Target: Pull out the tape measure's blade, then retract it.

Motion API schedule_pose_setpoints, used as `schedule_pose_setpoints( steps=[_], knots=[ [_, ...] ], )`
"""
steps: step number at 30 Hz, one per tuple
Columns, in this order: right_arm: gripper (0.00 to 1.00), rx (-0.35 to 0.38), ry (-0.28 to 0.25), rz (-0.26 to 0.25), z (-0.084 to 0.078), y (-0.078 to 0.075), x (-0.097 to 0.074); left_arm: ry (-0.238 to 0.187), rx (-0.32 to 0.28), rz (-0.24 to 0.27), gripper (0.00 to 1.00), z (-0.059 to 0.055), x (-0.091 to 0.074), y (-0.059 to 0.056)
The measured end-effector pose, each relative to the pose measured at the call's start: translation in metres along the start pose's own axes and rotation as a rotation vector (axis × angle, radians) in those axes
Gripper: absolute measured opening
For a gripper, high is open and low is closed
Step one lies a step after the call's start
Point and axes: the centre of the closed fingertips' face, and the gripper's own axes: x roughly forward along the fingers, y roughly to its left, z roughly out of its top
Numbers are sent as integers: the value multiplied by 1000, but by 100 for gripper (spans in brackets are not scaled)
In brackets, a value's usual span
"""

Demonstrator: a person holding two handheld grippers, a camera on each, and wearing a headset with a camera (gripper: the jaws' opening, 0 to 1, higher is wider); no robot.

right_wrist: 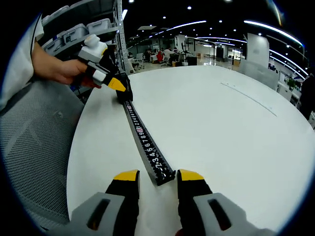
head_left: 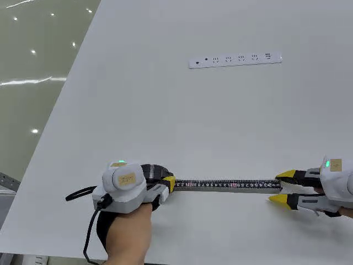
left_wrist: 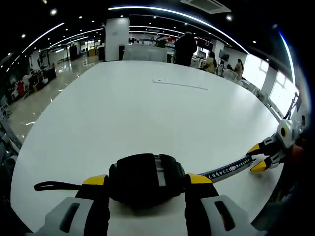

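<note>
Tape measure (left_wrist: 146,172) clamped in left tool (left_wrist: 147,179), blade (right_wrist: 145,140) tip between parted jaws of right tool (right_wrist: 158,175)

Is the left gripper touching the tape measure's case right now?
Touching. The left gripper view shows the black case held between the left gripper's yellow-tipped jaws, no gap on either side.

Occluded and cropped parts, head view.
The black rounded plastic tape-measure case (head_left: 157,171) sits mostly behind the left tongs (head_left: 167,185); the right tongs (head_left: 276,187) are cut by the view's right edge; numerals on the dark graduated blade (head_left: 226,184) are too small to read.
</note>
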Motion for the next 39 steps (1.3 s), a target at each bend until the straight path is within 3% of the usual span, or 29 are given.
schedule_pose_setpoints(
  steps=[8,21,33,39],
  knots=[
    [22,-18,-26,4,4,-5,-6,4,-1,0,59,0,0,0],
    [14,-81,-42,36,7,-4,-2,8,3,-2,59,0,0,0],
    [14,-103,-53,25,7,-6,0,42,15,6,58,-1,1,0],
    [14,-132,-55,47,11,0,6,58,11,8,57,-1,1,1]
  ],
)
